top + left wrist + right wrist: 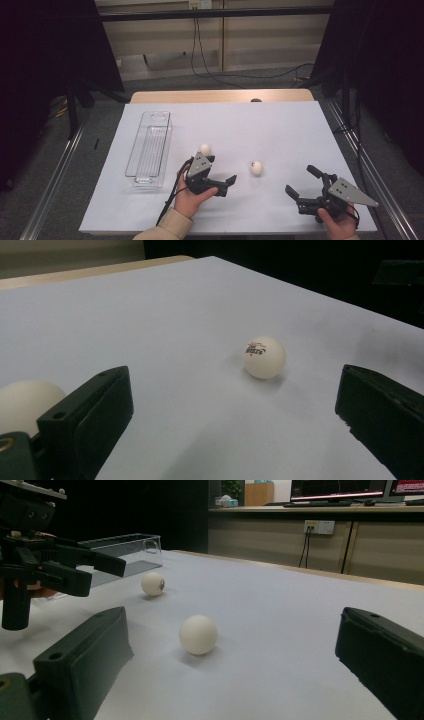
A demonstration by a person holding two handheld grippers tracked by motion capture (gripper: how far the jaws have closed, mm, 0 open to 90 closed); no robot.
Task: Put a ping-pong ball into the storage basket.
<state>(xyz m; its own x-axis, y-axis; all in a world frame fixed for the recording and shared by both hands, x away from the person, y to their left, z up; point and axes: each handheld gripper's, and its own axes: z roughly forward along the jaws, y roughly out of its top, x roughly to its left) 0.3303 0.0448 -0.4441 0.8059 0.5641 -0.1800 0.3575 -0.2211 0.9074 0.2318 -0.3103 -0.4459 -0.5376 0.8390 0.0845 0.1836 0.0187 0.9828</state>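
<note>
Left gripper [226,184] and right gripper [302,183], jaws spread wide, flank the near ball [256,167], seemingly lining up a grasp; far ball [205,149] waits beside the bin [150,150].

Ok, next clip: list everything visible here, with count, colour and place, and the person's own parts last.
Balls: 2, white; one mid-table between the grippers, one beside the left gripper.
Clear bin: 1, transparent, empty, left part of the table.
Table cover: 1, white, over a wooden table.
Cables: dark, on the floor beyond the table.
Left gripper: black, open, holds nothing.
Right gripper: black, open, holds nothing.
Hands: 2; left hand, right hand, at the near edge.
</note>
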